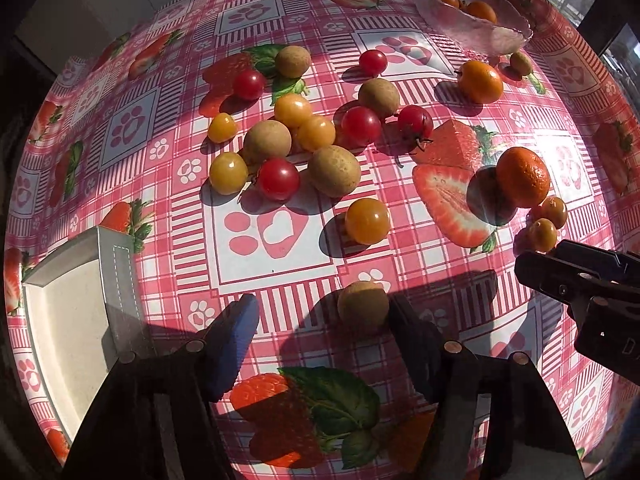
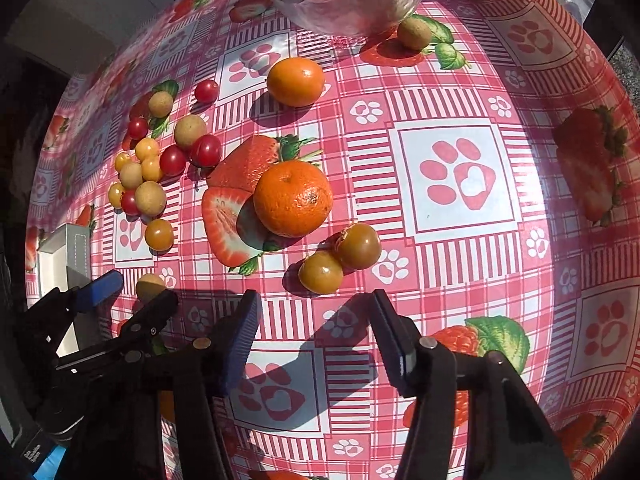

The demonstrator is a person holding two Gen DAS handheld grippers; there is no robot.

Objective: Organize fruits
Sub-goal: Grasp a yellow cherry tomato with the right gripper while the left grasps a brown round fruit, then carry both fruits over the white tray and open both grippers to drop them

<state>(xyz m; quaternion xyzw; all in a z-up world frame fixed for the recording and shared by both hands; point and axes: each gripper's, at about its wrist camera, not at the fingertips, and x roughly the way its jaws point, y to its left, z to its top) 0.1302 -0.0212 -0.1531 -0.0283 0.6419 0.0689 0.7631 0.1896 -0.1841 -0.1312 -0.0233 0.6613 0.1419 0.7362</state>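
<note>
My left gripper [image 1: 320, 316] is open. A tan longan [image 1: 363, 307] lies on the cloth between its fingers, against the right finger. The same longan [image 2: 150, 286] shows in the right wrist view by the left gripper [image 2: 128, 292]. My right gripper [image 2: 316, 320] is open and empty, just short of two brownish-orange fruits [image 2: 340, 260]. A large mandarin [image 2: 293, 198] lies beyond them. A cluster of red and yellow cherry tomatoes and longans [image 1: 296, 140] lies mid-table. A glass bowl [image 2: 344, 12] at the far edge holds two orange fruits.
A white tray [image 1: 72, 320] sits at the left edge of the table. A second mandarin [image 2: 296, 81] and a lone longan [image 2: 414, 33] lie near the bowl. A yellow tomato [image 1: 367, 221] lies alone ahead of the left gripper. The right gripper's body [image 1: 580, 280] shows at right.
</note>
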